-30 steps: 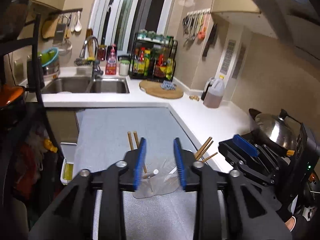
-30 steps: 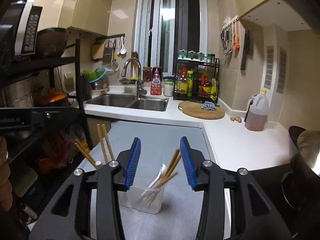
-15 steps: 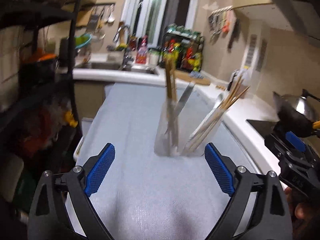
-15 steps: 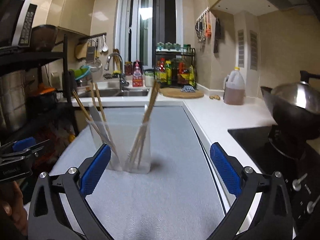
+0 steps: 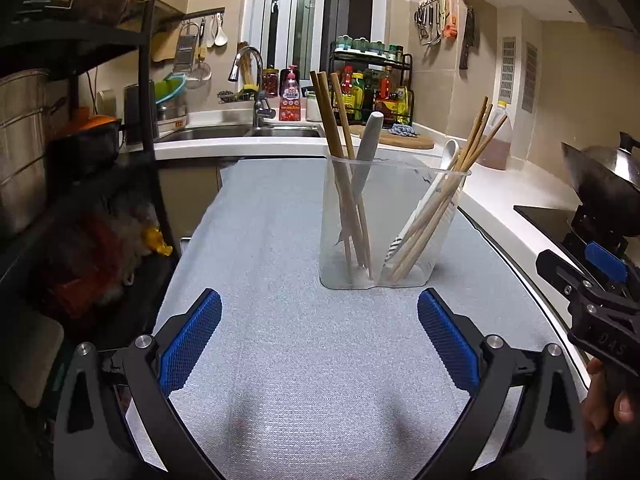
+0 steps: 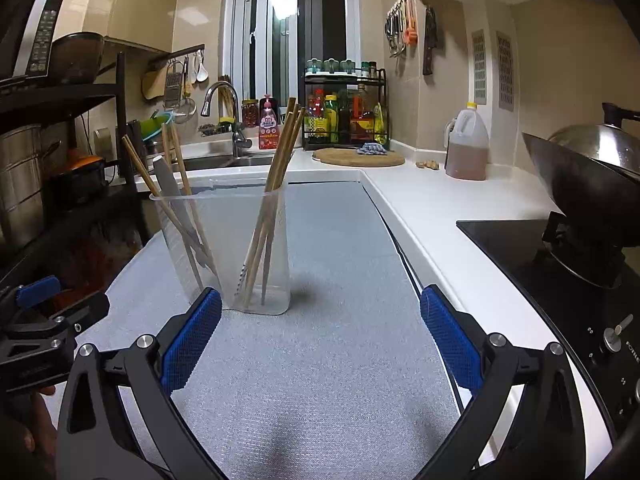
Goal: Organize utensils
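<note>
A clear plastic utensil holder (image 5: 384, 232) with two compartments stands upright on the grey mat (image 5: 312, 360). Its left compartment holds wooden chopsticks (image 5: 340, 168) and a grey-handled knife (image 5: 366, 148). Its right compartment holds more chopsticks (image 5: 452, 196) and a white spoon (image 5: 444, 164). My left gripper (image 5: 318, 340) is open and empty, low over the mat, short of the holder. My right gripper (image 6: 318, 340) is open and empty; the holder (image 6: 228, 248) stands ahead of its left finger. Each gripper shows at the edge of the other's view.
A black rack (image 5: 80, 160) with pots stands left of the mat. A white counter (image 6: 432, 208), a stove (image 6: 560, 272) with a wok (image 6: 592, 168) and an oil jug (image 6: 466, 148) are on the right. A sink (image 5: 240, 132), bottle rack and cutting board are at the back.
Both grippers have opened wide and dropped from above the holder to low over the mat, drawn back from it. The holder stands with its utensils as before.
</note>
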`<control>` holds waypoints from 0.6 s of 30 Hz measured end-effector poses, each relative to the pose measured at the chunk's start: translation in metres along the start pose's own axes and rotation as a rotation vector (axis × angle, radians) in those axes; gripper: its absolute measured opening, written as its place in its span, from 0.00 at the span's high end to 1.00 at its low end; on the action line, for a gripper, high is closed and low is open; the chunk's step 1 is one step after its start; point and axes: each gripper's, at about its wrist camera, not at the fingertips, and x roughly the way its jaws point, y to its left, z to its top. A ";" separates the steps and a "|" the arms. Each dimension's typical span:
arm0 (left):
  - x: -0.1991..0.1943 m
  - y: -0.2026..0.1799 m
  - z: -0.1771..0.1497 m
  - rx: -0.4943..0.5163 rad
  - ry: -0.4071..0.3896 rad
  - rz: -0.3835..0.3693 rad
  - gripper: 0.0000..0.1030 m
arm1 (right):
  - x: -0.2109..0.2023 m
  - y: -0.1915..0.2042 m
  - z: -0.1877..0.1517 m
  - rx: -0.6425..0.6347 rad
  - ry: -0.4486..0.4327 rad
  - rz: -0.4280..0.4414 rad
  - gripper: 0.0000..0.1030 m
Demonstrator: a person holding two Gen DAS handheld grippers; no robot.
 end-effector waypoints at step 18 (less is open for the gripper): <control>0.000 0.002 -0.001 -0.017 -0.001 0.005 0.07 | -0.001 0.003 -0.001 -0.015 -0.005 -0.004 0.05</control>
